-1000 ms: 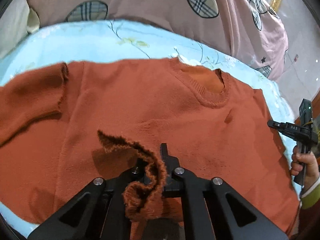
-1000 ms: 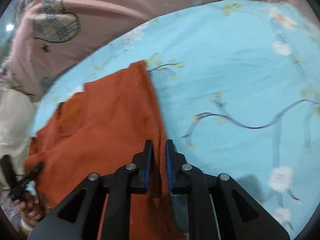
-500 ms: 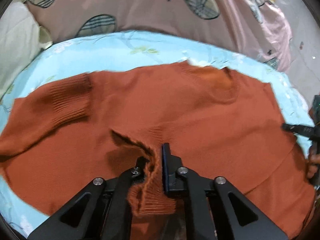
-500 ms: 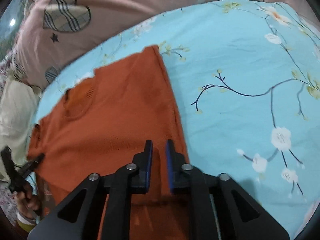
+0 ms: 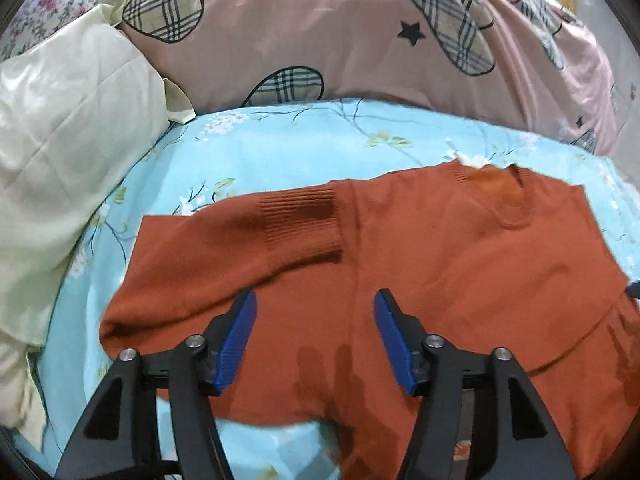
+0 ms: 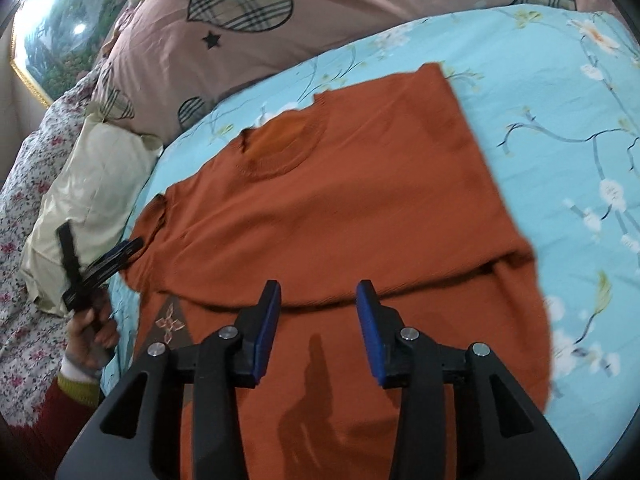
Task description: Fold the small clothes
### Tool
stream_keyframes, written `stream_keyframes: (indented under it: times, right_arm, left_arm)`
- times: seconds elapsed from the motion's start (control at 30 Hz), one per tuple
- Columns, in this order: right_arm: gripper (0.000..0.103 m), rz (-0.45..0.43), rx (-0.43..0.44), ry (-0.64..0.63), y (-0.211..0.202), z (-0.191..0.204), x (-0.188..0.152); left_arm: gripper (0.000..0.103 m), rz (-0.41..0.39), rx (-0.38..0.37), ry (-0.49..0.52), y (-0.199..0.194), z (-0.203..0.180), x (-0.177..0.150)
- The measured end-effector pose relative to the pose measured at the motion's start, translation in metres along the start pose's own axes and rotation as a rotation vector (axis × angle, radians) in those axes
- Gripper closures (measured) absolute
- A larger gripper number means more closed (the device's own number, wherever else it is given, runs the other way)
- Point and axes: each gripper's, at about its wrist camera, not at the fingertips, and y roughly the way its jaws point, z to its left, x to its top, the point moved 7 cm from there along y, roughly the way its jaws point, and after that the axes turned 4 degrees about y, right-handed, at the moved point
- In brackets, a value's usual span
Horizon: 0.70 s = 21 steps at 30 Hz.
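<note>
A rust-orange knit sweater (image 5: 460, 264) lies on the light blue floral bedsheet (image 5: 280, 148), neck hole away from me. One sleeve with its ribbed cuff (image 5: 300, 220) is folded across the chest. The lower part is folded up, leaving a fold edge (image 6: 400, 296) across the body. My left gripper (image 5: 316, 320) is open and empty above the sweater's near left part. My right gripper (image 6: 318, 312) is open and empty just above the fold edge. The left gripper also shows in the right wrist view (image 6: 100, 264), held in a hand.
A pink pillow with plaid hearts (image 5: 360, 40) lies behind the sweater. A cream pillow (image 5: 60, 140) lies at the left, and also shows in the right wrist view (image 6: 88, 184). Flowered bedding (image 6: 24, 240) is at the far left. A framed picture (image 6: 44, 32) hangs behind.
Both grippers opened and let go of the sweater's hem. The hem now lies folded up over the body. Both grippers pulled back and up from the fabric.
</note>
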Motion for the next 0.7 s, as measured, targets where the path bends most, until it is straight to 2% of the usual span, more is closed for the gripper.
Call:
stream_keyframes:
  times: [0.1, 0.23, 0.33, 0.37, 0.43, 0.47, 0.5, 0.53, 0.6, 0.7]
  right_arm:
    - [0.062, 0.020, 0.004, -0.001, 0.008, 0.006, -0.003]
    - [0.061, 0.033, 0.009, 0.002, 0.013, 0.007, -0.005]
    - [0.061, 0.040, 0.013, 0.002, 0.017, 0.008, -0.006]
    - [0.061, 0.041, 0.014, 0.000, 0.017, 0.009, -0.006]
    - [0.061, 0.040, 0.020, -0.005, 0.017, 0.012, -0.007]
    - [0.061, 0.039, 0.026, -0.010, 0.017, 0.014, -0.007]
    - [0.061, 0.038, 0.030, -0.013, 0.017, 0.015, -0.007]
    - [0.061, 0.036, 0.035, -0.018, 0.016, 0.016, -0.007]
    - [0.061, 0.031, 0.042, -0.023, 0.013, 0.019, -0.006]
    - [0.061, 0.016, 0.060, -0.022, 0.007, 0.021, -0.005]
  left_arm:
    - [0.028, 0.032, 0.038, 0.036, 0.022, -0.001, 0.005]
    - [0.027, 0.070, 0.100, 0.067, 0.050, 0.002, 0.007]
    - [0.029, 0.093, 0.136, 0.046, 0.068, 0.011, 0.010]
    - [0.035, 0.095, 0.120, 0.031, 0.073, 0.014, 0.012]
    - [0.073, 0.104, 0.076, -0.005, 0.079, 0.018, 0.013]
    - [0.078, 0.104, 0.056, -0.027, 0.079, 0.019, 0.014]
    - [0.090, 0.096, 0.047, -0.043, 0.076, 0.020, 0.015]
    - [0.095, 0.078, 0.031, -0.059, 0.069, 0.020, 0.018]
    - [0.098, 0.039, 0.016, -0.072, 0.052, 0.015, 0.022]
    - [0.098, -0.026, -0.066, -0.103, 0.018, 0.001, 0.030]
